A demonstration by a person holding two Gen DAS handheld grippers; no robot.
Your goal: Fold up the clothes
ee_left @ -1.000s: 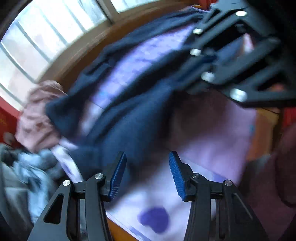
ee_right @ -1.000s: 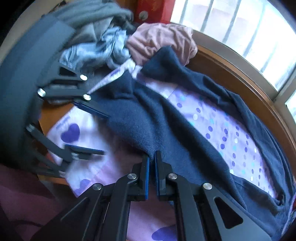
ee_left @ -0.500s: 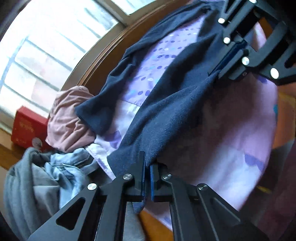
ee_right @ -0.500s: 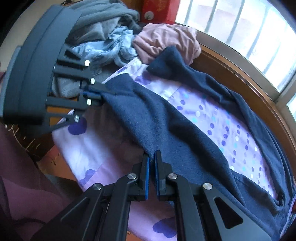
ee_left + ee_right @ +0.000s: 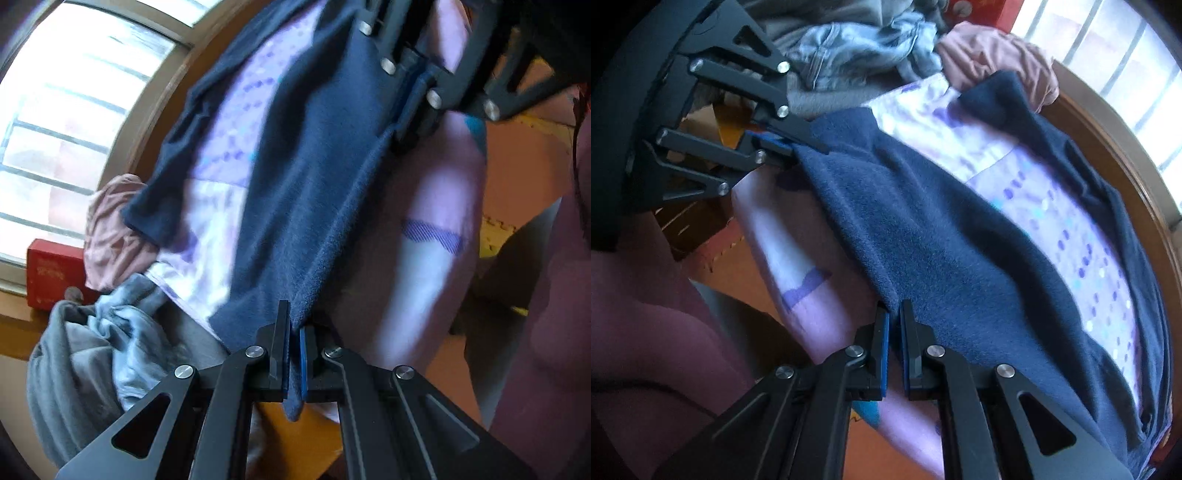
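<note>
A navy fleece garment lies spread over a lilac sheet with purple hearts and dots. My left gripper is shut on one corner of the garment's near edge. My right gripper is shut on the other end of that edge, and the edge is stretched taut between them. In the right wrist view the garment runs back toward the window and the left gripper shows at upper left. The right gripper shows at the top of the left wrist view.
A pile of grey and light blue clothes and a pink garment lie beside the sheet. A red box stands on the sill. A wooden rim and a barred window are behind. The person's maroon clothing is close by.
My left gripper closed on the navy garment's edge, having been open a second ago. Both grippers have since lifted and pulled the edge taut toward the person.
</note>
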